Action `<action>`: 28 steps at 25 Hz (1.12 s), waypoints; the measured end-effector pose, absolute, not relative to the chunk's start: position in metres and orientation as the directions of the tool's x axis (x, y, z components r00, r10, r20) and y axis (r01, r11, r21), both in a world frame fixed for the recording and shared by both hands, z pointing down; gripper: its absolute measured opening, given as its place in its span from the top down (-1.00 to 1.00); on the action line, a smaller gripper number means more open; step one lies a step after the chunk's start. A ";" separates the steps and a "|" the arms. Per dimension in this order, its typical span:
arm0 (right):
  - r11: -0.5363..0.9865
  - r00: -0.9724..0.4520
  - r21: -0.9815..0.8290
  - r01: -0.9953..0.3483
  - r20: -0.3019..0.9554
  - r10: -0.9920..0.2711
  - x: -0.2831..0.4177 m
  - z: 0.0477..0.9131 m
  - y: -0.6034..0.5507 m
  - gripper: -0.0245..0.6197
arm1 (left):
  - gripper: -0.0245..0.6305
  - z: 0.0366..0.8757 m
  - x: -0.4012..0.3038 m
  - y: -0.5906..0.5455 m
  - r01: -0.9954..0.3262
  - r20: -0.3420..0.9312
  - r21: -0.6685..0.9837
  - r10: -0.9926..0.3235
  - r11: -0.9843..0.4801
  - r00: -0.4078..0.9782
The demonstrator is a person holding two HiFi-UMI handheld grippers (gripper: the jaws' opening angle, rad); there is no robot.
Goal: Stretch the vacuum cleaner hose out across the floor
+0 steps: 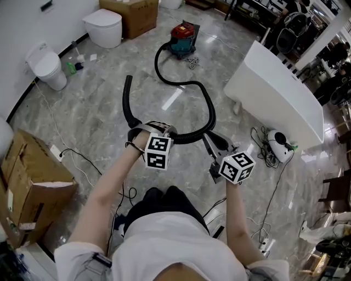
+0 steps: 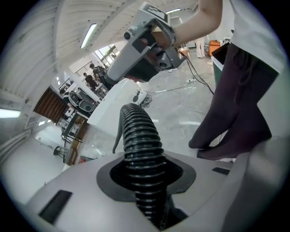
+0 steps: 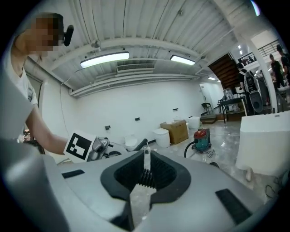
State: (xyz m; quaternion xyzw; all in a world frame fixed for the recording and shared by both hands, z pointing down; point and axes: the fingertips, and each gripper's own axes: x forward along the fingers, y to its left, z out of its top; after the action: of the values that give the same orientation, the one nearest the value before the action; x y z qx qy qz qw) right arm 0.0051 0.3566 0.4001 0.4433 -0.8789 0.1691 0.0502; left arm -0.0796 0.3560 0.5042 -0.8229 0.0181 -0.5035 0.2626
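Note:
The red and teal vacuum cleaner (image 1: 183,37) stands at the far side of the floor. Its black ribbed hose (image 1: 204,96) snakes toward me, bends left at my grippers and ends in a stiff tube (image 1: 128,96) pointing away. My left gripper (image 1: 159,129) is shut on the hose (image 2: 138,136), which runs up between its jaws (image 2: 145,168). Just right of the bend, my right gripper (image 1: 211,140) has its jaws together with only a thin slit (image 3: 146,156); a bit of ribbed hose shows through the slit, not clamped. The vacuum cleaner (image 3: 201,138) is also in the right gripper view.
A white bathtub (image 1: 274,93) stands at the right, with a small white appliance (image 1: 280,144) and tangled cables beside it. Two toilets (image 1: 104,26) (image 1: 48,67) line the left wall. Cardboard boxes sit at far centre (image 1: 131,13) and near left (image 1: 30,184).

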 end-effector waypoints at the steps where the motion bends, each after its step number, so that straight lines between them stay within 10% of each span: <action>1: 0.566 -0.611 -0.231 -0.792 0.262 -0.747 0.001 0.404 0.359 0.83 | 0.53 0.504 -0.079 0.358 0.261 0.821 -0.456 -0.288 -0.851 0.493; 7: 0.730 -0.719 -0.148 -0.667 0.386 -0.578 -0.028 0.422 0.377 0.26 | 0.54 0.508 -0.077 0.374 0.440 0.860 -0.425 -0.201 -0.791 0.469; 19: 0.918 -0.774 -0.180 -0.354 0.608 -0.179 -0.069 0.464 0.421 0.22 | 0.54 0.520 -0.074 0.409 0.668 0.922 -0.319 -0.058 -0.673 0.382; 28: 0.934 -0.753 -0.167 -0.315 0.643 -0.139 -0.082 0.480 0.427 0.25 | 0.54 0.514 -0.071 0.418 0.661 0.917 -0.294 -0.009 -0.690 0.399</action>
State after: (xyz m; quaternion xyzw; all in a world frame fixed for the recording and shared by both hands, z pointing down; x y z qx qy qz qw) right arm -0.0817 0.4270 0.4805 0.1225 -0.9267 0.1335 0.3292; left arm -0.0706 0.4182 0.5143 -0.7678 -0.2124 -0.5055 0.3315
